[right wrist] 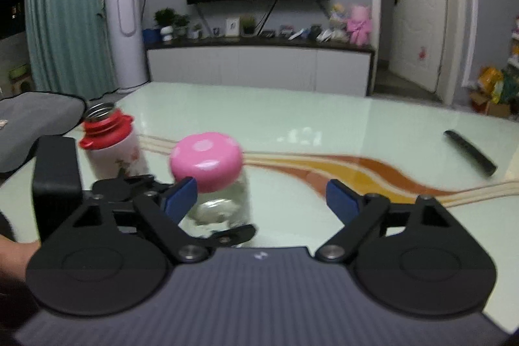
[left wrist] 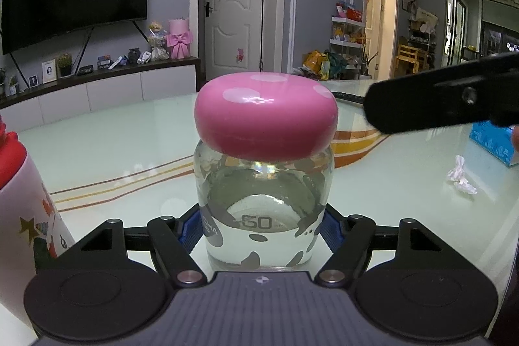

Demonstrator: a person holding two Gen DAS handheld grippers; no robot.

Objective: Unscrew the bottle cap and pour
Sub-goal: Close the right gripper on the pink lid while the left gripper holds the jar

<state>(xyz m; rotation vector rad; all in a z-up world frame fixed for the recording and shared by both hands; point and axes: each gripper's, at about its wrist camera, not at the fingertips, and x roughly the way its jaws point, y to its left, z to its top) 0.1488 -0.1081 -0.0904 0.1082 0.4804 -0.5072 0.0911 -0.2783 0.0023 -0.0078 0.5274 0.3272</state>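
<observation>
Gripping the glass bottle (left wrist: 264,209) low on its sides, my left tool (left wrist: 261,231) holds it upright on the desk (left wrist: 113,148), pink cap (left wrist: 266,115) on; my right tool (right wrist: 261,200) gapes empty beside it.

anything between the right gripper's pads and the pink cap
No. In the right wrist view the right gripper is open with only bare table between its pads; the pink cap sits just beyond its left pad.
</observation>
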